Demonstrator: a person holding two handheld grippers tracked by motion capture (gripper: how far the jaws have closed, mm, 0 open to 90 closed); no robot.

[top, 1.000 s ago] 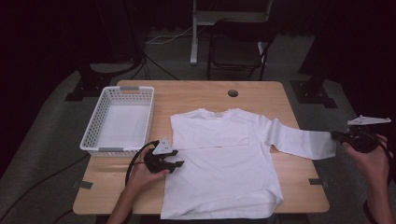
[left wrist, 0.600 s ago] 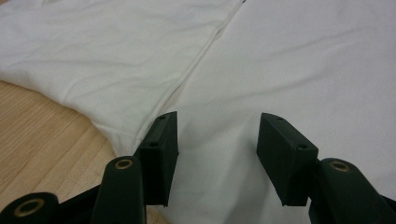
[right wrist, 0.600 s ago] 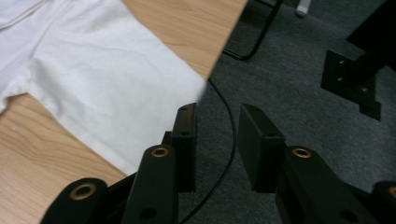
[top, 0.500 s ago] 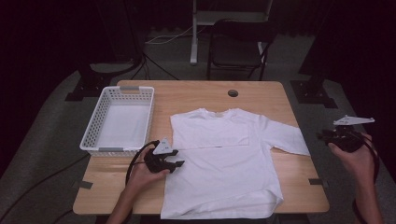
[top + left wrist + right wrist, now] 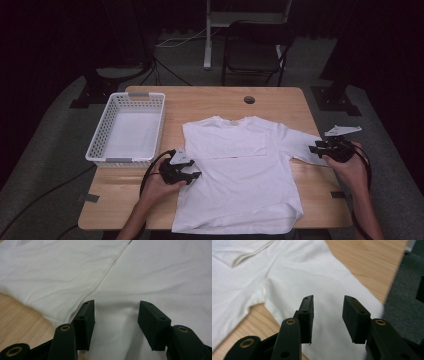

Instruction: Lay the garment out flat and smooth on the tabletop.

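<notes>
Hovering my left gripper (image 5: 192,175) over the white T-shirt (image 5: 240,185) lying flat on the table (image 5: 210,100), jaws wide, gripping nothing. My right gripper (image 5: 316,148) has just been opening above the sleeve (image 5: 329,287), empty.

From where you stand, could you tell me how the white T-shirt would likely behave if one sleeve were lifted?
The white T-shirt would probably drape limply: it lies flat, creased, with one sleeve already folded over its body. It looks light, so lifting the spread sleeve likely drags the body across the wooden table. Thin cloth may slip from a shallow pinch.
</notes>
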